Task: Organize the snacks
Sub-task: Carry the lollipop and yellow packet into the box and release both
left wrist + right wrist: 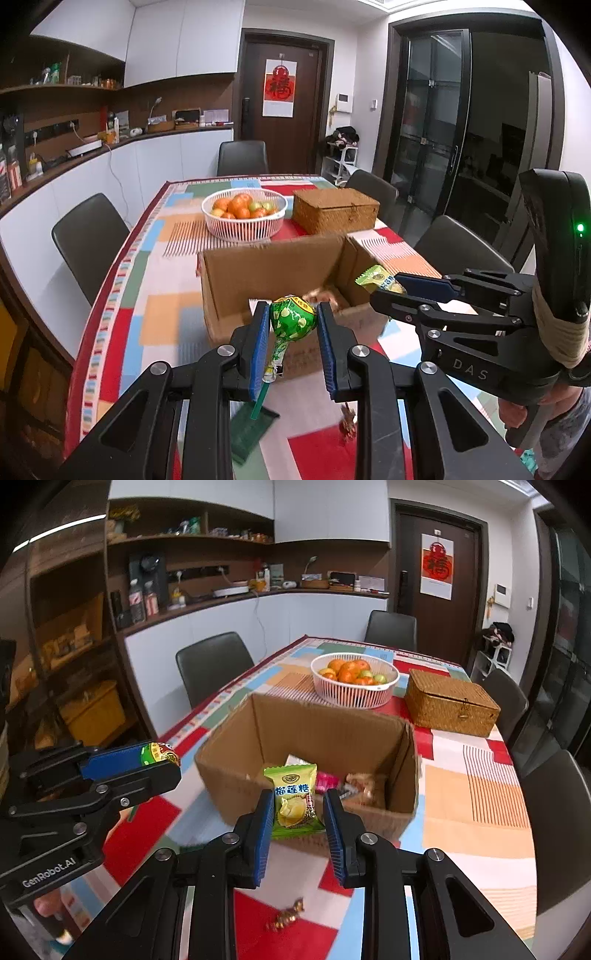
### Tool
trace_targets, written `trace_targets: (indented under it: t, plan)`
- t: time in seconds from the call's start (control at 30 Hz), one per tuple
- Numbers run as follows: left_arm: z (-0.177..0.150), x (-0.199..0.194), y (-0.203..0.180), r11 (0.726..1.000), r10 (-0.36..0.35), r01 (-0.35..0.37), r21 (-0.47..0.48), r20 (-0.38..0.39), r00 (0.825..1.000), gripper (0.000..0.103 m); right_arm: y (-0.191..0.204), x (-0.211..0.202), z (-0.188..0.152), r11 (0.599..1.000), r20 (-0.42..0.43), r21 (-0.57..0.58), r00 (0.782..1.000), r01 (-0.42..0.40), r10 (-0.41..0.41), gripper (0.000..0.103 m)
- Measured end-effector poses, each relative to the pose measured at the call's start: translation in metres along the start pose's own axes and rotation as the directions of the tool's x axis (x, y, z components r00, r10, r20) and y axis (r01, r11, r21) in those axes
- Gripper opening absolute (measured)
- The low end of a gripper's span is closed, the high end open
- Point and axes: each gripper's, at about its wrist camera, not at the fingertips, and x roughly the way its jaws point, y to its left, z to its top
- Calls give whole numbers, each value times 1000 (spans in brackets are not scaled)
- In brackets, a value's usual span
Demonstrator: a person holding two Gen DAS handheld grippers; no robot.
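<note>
My left gripper (291, 319) is shut on a green-wrapped lollipop (292, 317), whose green stick (262, 397) hangs below the pads. My right gripper (297, 805) is shut on a green durian candy packet (295, 801). Both are held above the table just in front of an open cardboard box (273, 266) (325, 723). Several wrapped snacks (360, 784) lie on the box floor. In the left wrist view the right gripper (395, 286) comes in from the right with its packet (378, 278). The left gripper (162, 762) with the lollipop (159, 754) enters the right wrist view from the left.
A small gold-wrapped candy (286, 917) (347, 424) and a green packet (251, 430) lie on the patchwork tablecloth (476, 808) below the grippers. Behind the box stand a white fruit basket (243, 214) (354, 679) and a lidded wicker box (334, 214) (450, 703). Dark chairs (90, 240) surround the table.
</note>
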Motion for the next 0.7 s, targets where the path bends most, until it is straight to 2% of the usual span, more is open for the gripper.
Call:
trace_targets:
  t: [0.37, 0.7]
  plan:
    - [47, 36, 27, 1000, -6, 6, 17, -10, 1000, 26, -10, 26, 46, 999, 11, 12, 999, 51, -51, 28]
    - [65, 94, 44, 1000, -24, 24, 0, -133, 991, 26, -20, 61, 64, 996, -46, 45, 996, 80, -78, 28]
